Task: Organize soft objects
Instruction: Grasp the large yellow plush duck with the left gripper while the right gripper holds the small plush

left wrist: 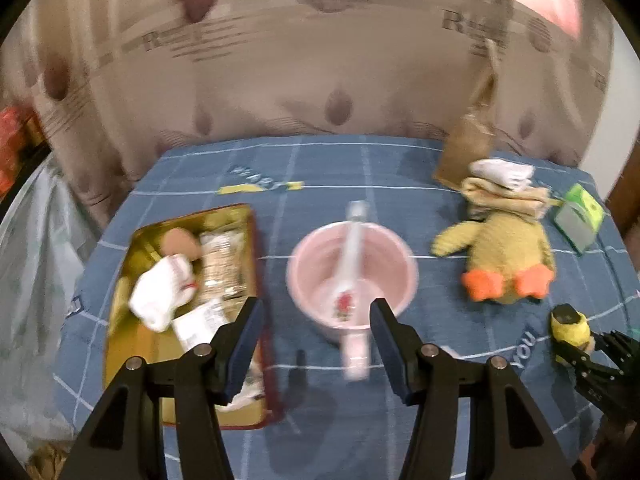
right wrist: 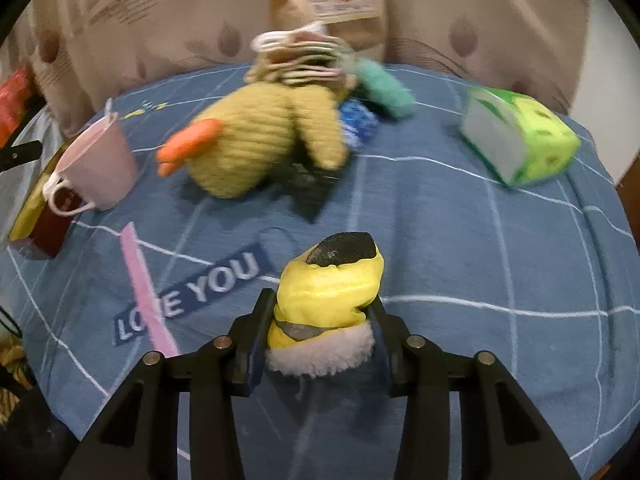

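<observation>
My right gripper (right wrist: 320,312) is shut on a yellow fleece-lined slipper (right wrist: 326,300) and holds it above the blue cloth; the slipper also shows in the left wrist view (left wrist: 568,322). A yellow duck plush (right wrist: 260,144) with orange feet lies at the back, also in the left wrist view (left wrist: 504,252). Folded cloths (right wrist: 304,60) are piled behind it, with a teal sock (right wrist: 386,88) and a blue soft item (right wrist: 360,120) beside it. My left gripper (left wrist: 316,336) is open and empty, in front of a pink mug (left wrist: 352,276). A white sock (left wrist: 160,296) lies in a gold tin (left wrist: 120,344).
The pink mug (right wrist: 98,168) holds a toothbrush (left wrist: 352,240). A green tissue pack (right wrist: 520,136) sits at the right back. A pink strip (right wrist: 146,292) lies on the cloth. A paper bag (left wrist: 468,152) stands behind the pile. A curtain hangs behind the table.
</observation>
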The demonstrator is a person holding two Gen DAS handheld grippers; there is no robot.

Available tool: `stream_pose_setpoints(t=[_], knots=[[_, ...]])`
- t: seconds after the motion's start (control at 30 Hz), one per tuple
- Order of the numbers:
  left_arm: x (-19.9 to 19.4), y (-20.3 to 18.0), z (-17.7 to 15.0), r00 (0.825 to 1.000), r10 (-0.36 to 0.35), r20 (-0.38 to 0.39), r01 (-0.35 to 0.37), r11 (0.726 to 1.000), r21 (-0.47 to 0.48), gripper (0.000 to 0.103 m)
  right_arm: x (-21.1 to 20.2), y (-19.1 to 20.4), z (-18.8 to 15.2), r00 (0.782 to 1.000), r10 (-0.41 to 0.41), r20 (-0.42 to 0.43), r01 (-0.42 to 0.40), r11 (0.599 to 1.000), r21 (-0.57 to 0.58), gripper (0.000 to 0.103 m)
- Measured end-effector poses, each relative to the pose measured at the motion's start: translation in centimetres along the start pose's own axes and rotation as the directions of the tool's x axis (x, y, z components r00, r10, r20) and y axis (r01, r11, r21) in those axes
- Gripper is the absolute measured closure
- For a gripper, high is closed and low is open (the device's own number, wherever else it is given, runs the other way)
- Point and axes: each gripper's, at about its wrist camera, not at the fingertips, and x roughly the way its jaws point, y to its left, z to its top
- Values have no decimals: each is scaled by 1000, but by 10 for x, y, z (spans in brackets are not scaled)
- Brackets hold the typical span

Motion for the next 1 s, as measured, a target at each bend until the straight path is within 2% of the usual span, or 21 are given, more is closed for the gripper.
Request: stream_pose_setpoints(t=[0.13,0.43,0.63,0.77,0.9,1.0], knots=[[0,-28,3,998,-60,-3,60,997,47,46,-2,-22,-3,1000,-24,13,23,999,46,63],[6,-83,16,991,-127,-35,131,981,143,46,3,-58,1,996,-67,58,61,993,97,63],[15,-122,27,979,-191,-74,203,956,212,41,10,-74,1,996,-42,79,30,988,150,63],[23,-152,37,962,-250,-110,270,928,257,35,11,-73,-3,995,-41,93,28,989,143,63],[34,-177,42,952,-268,-148,301,906,297,32,11,-75,-5,994,-26,105,10,988,152,63],[52,-190,45,952,-246,-183,294,903,313,31,11,-75,-5,993,-22,113,5,989,150,62]])
